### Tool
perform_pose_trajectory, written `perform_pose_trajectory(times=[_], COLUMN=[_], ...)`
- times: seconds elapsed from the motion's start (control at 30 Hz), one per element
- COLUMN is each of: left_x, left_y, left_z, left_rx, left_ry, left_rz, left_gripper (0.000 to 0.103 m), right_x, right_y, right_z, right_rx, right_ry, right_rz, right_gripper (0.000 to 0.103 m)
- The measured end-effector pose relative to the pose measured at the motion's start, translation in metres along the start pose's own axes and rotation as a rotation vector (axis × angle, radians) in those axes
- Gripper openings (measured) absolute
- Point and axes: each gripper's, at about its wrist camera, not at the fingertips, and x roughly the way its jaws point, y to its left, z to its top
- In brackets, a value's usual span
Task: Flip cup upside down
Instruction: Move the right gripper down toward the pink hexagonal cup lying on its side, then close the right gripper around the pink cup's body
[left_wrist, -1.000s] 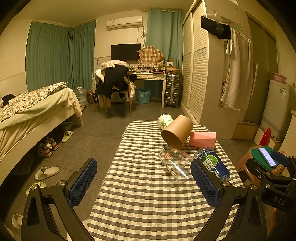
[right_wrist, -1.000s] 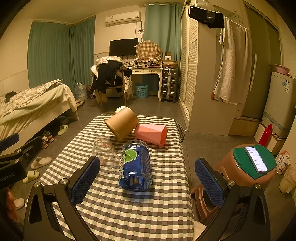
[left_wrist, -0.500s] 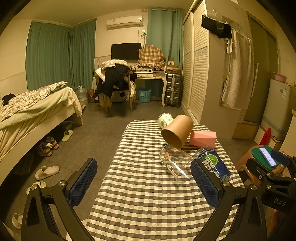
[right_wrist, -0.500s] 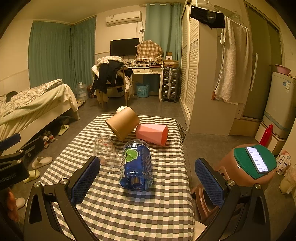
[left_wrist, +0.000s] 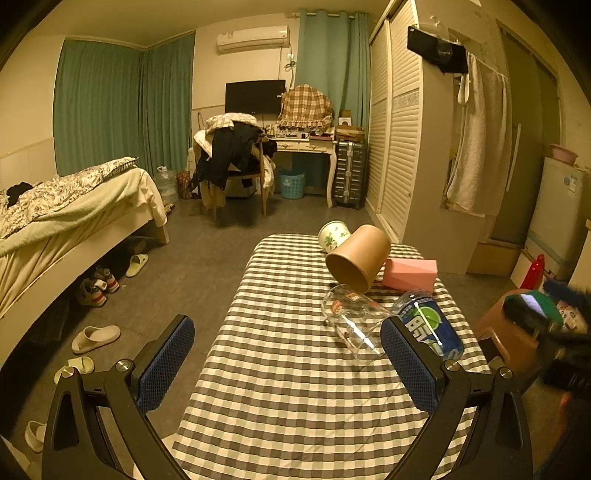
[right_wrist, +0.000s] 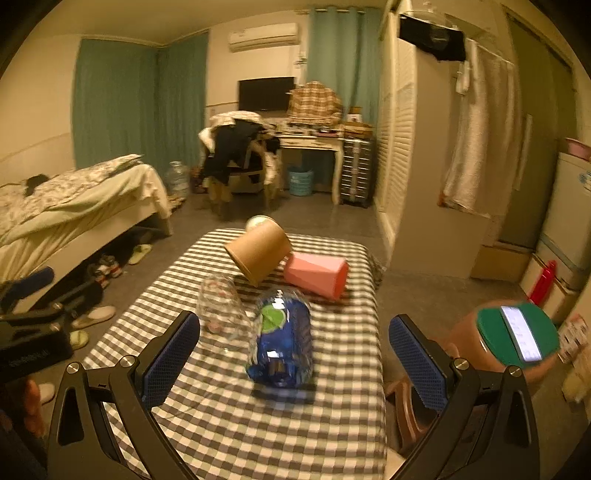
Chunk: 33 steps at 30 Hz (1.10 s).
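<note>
Both my claws hang wide apart and hold nothing. The left claw (left_wrist: 286, 363) sits over the near half of the table (left_wrist: 280, 406), jaws spread with only checked cloth between them. The right claw (right_wrist: 295, 362) is also spread, and the blue cup (right_wrist: 282, 341) lies between its pads further out, not touched. I judge that is why I hold it there: lined up on a cup so the jaws can close across its sides.

Five cups lie tipped over in a cluster toward the far right of the table. The blue cup is nearest. Just left of it lies the glass (right_wrist: 221, 314), on its side and touching or nearly touching the blue one. Beyond them the brown cup (right_wrist: 258, 254) leans with its mouth down toward the near side, propped against the pink cup (right_wrist: 317, 275) on its right. A white cup (left_wrist: 333, 236) with a green print lies at the far edge, behind the brown one.

The task does not say which cup; none stands mouth down yet. The right view is blurred, so that claw seems in motion. Off the right edge stands a stool (right_wrist: 476, 347) with a phone (right_wrist: 521, 336) on it.
</note>
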Motion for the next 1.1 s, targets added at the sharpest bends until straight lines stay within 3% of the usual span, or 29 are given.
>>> perform_pose_trajectory(times=[0.13,0.27,0.6,0.83,0.9,1.1], left_x=[0.012,0.031,0.090,0.128,0.134,0.140], left_y=[0.001,0.000,-0.014,-0.012,-0.010,-0.007], left_z=[0.006,0.011,0.019,0.014,0.013,0.009], left_rx=[-0.012,-0.029,-0.031,-0.013,-0.011,-0.013], left_ry=[0.020,0.049,0.122,0.186,0.195,0.202], left_rz=[0.027,0.049,0.096,0.129,0.136,0.124], left_gripper=[0.103,0.103,0.103,0.103,0.103,0.103], right_x=[0.018,0.062,0.214,0.299,0.316,0.337], right_y=[-0.017,-0.035,-0.045,-0.026,-0.030,-0.038], right_z=[0.028,0.056,0.075,0.049,0.049,0.048], right_rx=[-0.108,-0.273,-0.577,-0.672,-0.592,-0.561], right_ry=[0.001,0.031,0.302,0.544,0.621,0.677], right_rz=[0.034,0.025,0.178,0.263,0.336,0.340], right_gripper=[0.103,0.103,0.103,0.101,0.100,0.095])
